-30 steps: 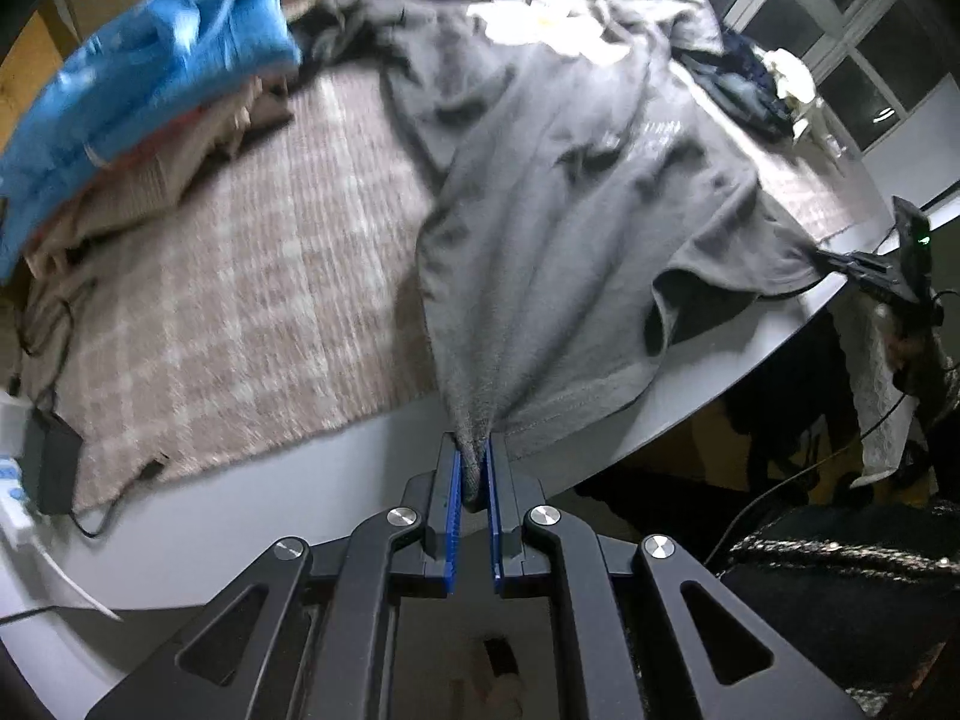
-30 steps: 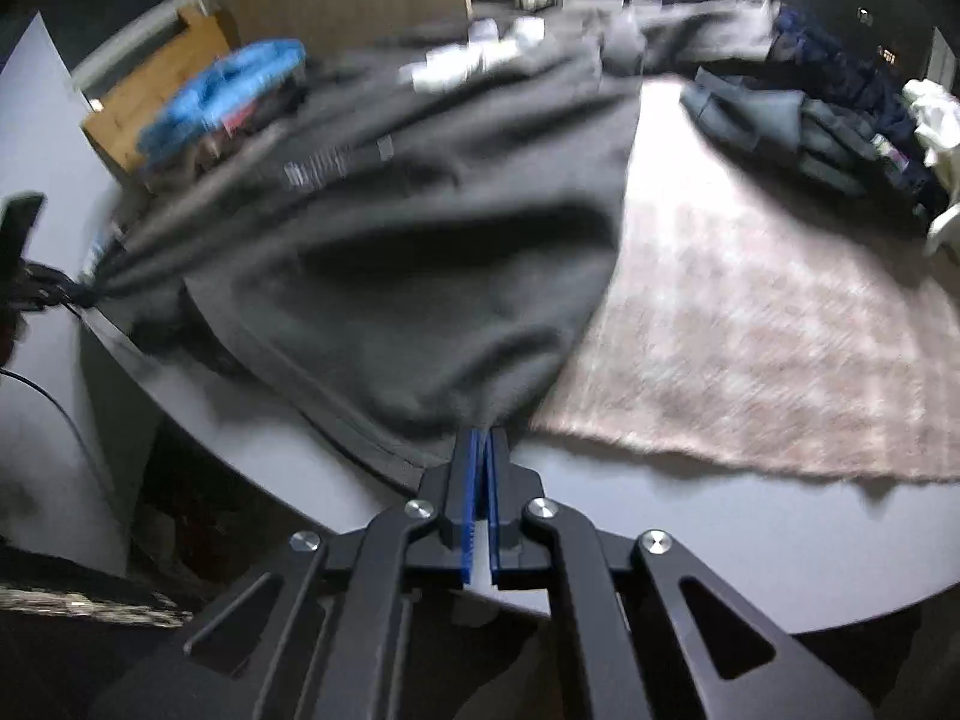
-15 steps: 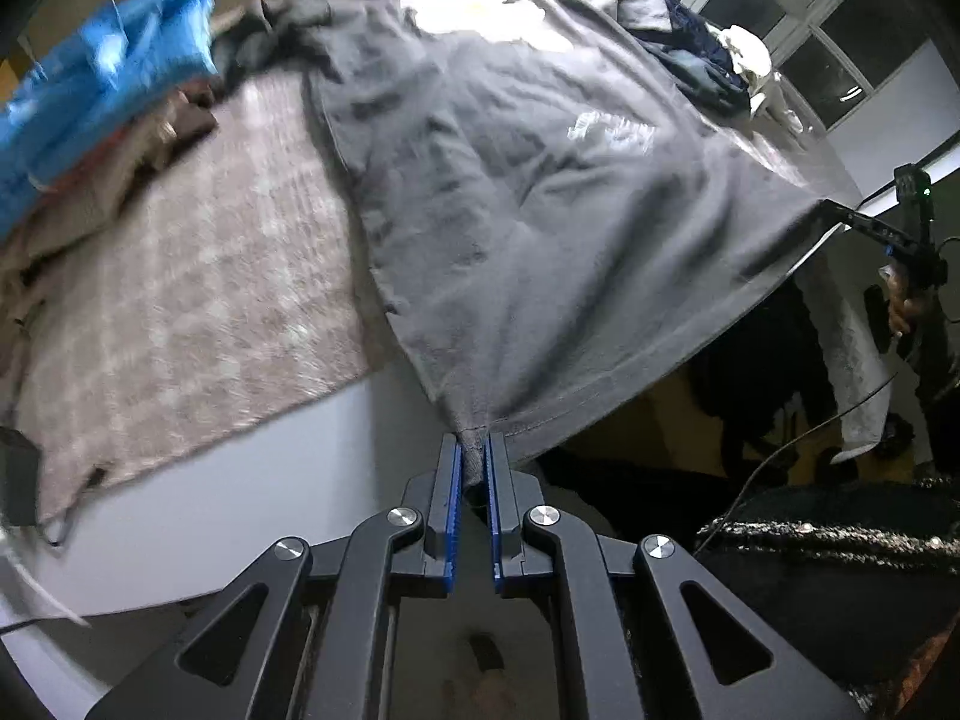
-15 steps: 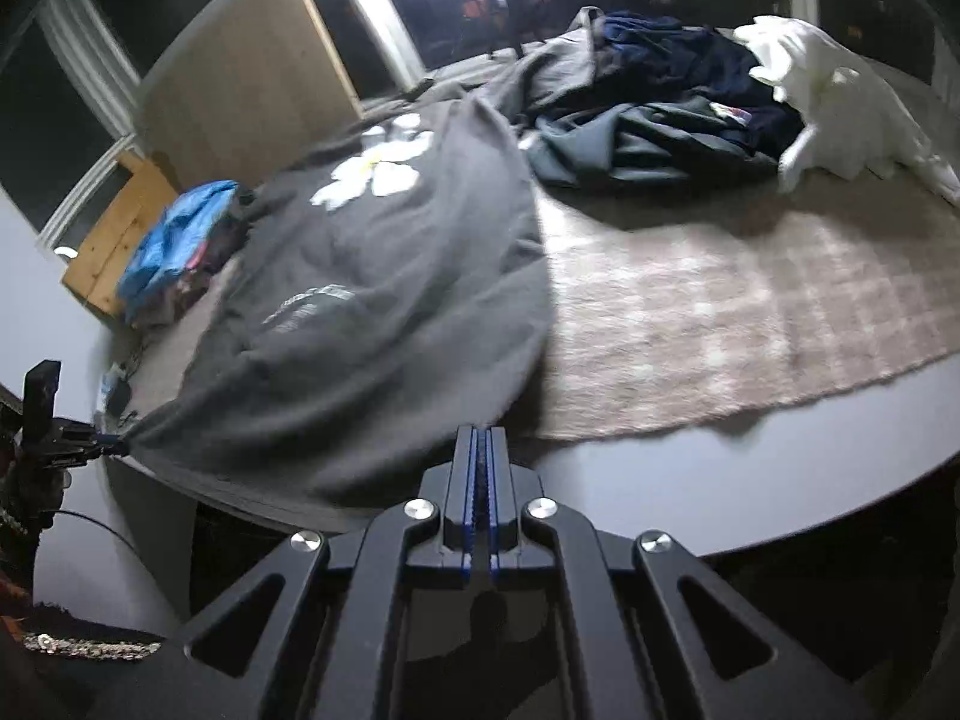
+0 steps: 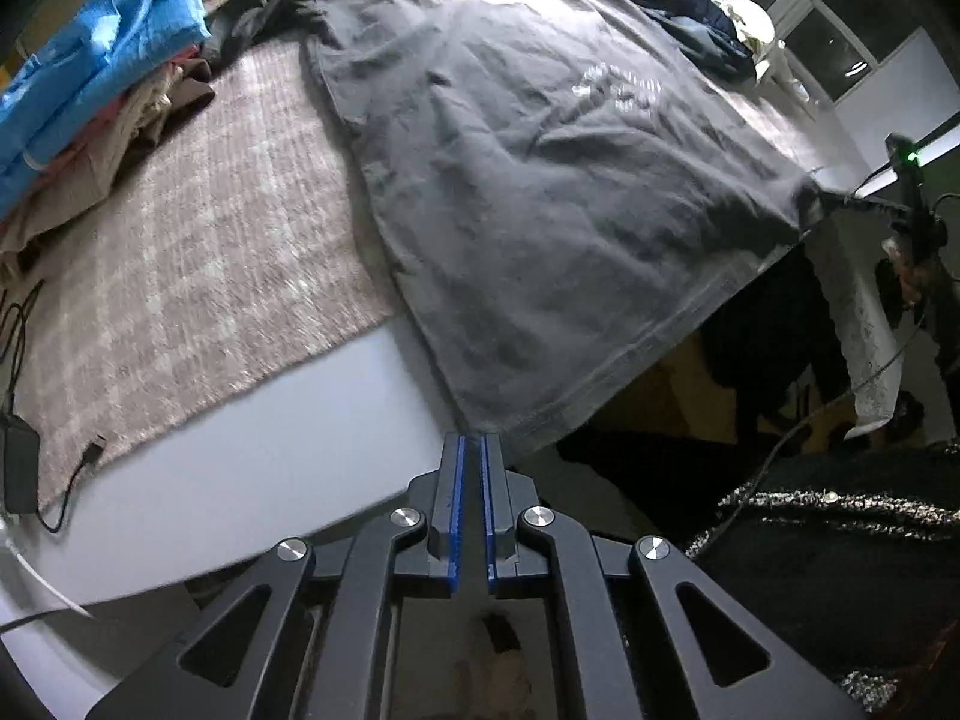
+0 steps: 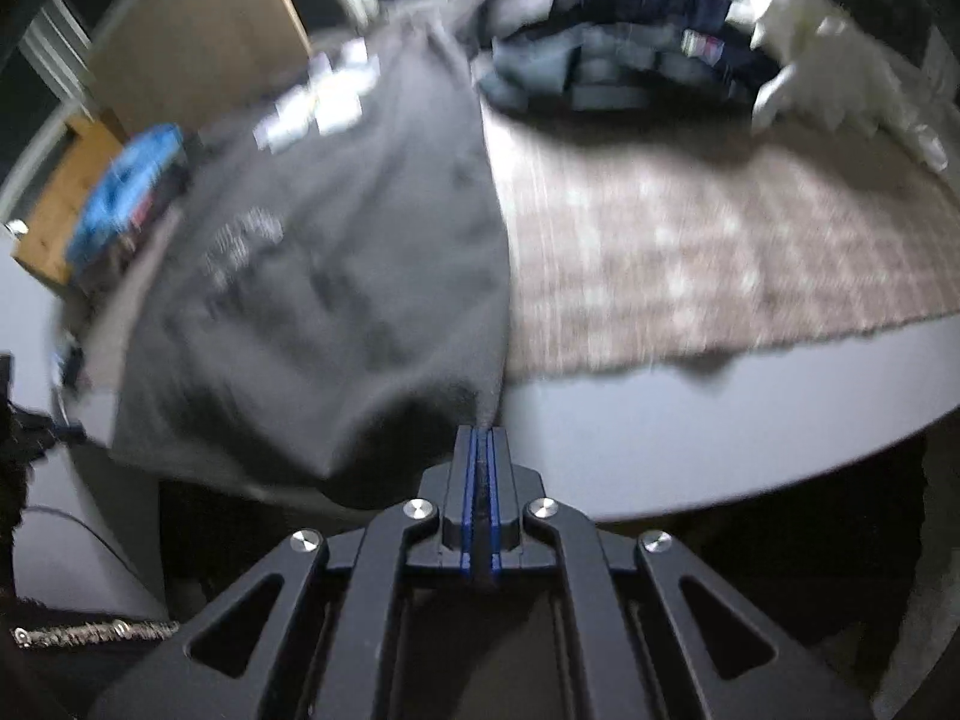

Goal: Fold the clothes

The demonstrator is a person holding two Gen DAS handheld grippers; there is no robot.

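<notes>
Two tongs stretch one grey shirt (image 5: 540, 180) at the desk (image 5: 252, 468) edge.
Left tongs (image 5: 474, 450) and right tongs (image 6: 480, 438) each pinch a hem corner, jaws clamped tight on cloth.

Right wrist view motion-blurred: grey T-shirt (image 6: 336, 300) print unreadable; dark clothes pile (image 6: 612, 60) indistinct, items inseparable.
</notes>
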